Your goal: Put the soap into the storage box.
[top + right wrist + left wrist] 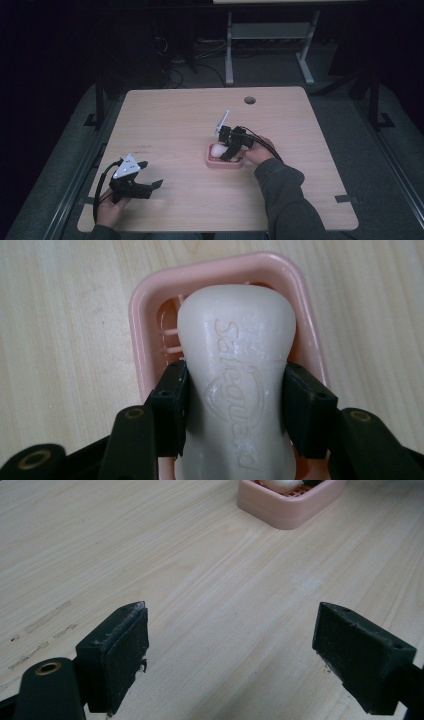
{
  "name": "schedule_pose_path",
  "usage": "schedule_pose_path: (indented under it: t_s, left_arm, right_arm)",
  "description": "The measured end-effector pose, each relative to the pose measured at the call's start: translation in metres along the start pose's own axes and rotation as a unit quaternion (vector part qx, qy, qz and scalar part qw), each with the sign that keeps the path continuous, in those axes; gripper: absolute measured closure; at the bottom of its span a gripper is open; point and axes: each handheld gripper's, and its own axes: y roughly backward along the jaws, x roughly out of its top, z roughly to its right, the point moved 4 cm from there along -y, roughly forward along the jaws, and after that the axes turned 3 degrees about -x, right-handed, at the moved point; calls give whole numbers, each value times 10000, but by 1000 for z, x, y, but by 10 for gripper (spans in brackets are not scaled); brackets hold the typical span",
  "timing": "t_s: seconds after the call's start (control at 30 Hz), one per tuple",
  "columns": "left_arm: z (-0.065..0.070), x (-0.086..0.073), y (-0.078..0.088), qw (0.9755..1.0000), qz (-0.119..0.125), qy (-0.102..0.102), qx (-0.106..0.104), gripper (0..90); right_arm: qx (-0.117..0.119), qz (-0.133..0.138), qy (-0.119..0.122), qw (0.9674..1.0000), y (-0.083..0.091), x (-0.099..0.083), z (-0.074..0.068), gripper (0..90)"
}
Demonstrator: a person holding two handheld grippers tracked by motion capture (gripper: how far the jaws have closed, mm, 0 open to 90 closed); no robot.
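Soap (pixel 237 390) between right gripper (pixel 235 405) jaws

My right gripper (pixel 229 154) reached down into the pink dish (pixel 224 162) at mid-table around a white bar (pixel 218 149), while my left gripper (pixel 151 175), jaws apart, hovered near the table's (pixel 175 115) front-left edge.

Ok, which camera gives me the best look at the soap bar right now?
The right gripper view: the soap bar sits close up over the pink dish, embossed lettering readable, both jaws pressed on its sides. The high view shows a small pale lump. The left gripper view catches a sliver of it at the top edge.
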Motion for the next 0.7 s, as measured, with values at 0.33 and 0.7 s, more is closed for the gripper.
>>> schedule_pose_path:
  t_s: [0.33, 0.7]
  left_arm:
    - [0, 0, 0, 10000, -1, -4, -4, 145]
    - [0, 0, -1, 10000, -1, -6, -6, 145]
  right_arm:
    - [-4, 57, -73, 10000, 0, 0, 1, 470]
    - [25, 155, -173, 9997, 6, -1, 1, 427]
